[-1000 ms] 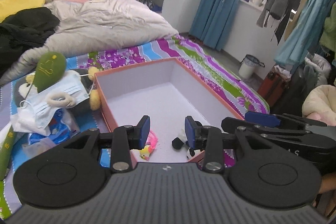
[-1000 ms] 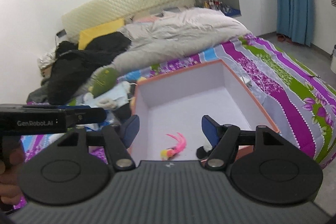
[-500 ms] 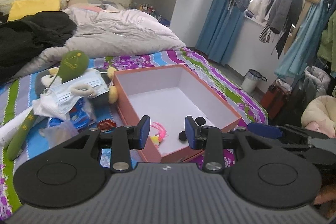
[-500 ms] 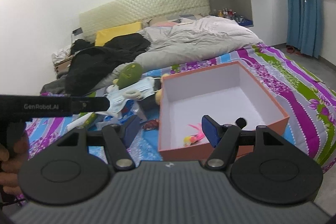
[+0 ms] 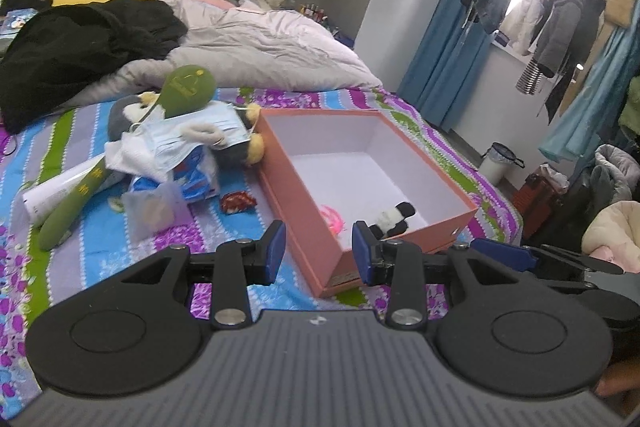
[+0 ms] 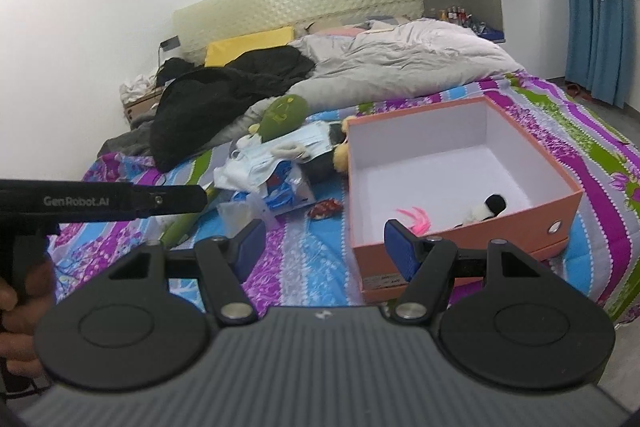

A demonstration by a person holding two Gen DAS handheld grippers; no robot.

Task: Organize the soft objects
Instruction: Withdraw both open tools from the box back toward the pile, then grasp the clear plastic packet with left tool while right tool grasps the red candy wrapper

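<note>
An open orange box (image 5: 298, 207) (image 6: 468, 239) with a white inside lies on the striped bedspread. Inside it rest a small panda plush (image 5: 394, 217) (image 6: 486, 209) and a pink feathery toy (image 5: 332, 219) (image 6: 416, 219). Left of the box sits a pile: a grey-and-yellow plush (image 5: 240, 147) under blue face masks (image 5: 196, 139), and a long green plush (image 5: 188, 89) (image 6: 282, 115). My left gripper (image 5: 318, 257) hangs open and empty in front of the box's near corner. My right gripper (image 6: 324, 247) is open wider, also empty, short of the box.
A red wrapper (image 5: 238, 202), a clear plastic bag (image 5: 154, 209) and a blue-white packet (image 5: 196, 179) lie beside the pile. A black garment (image 5: 80, 43) and grey duvet (image 5: 260, 47) cover the bed's far end. Hanging clothes (image 5: 560, 15) and a bin (image 5: 498, 163) stand right.
Both grippers have pulled back from over the box toward the bed's near edge. The box now lies farther ahead, and more of the pile shows. Neither jaw gap changed.
</note>
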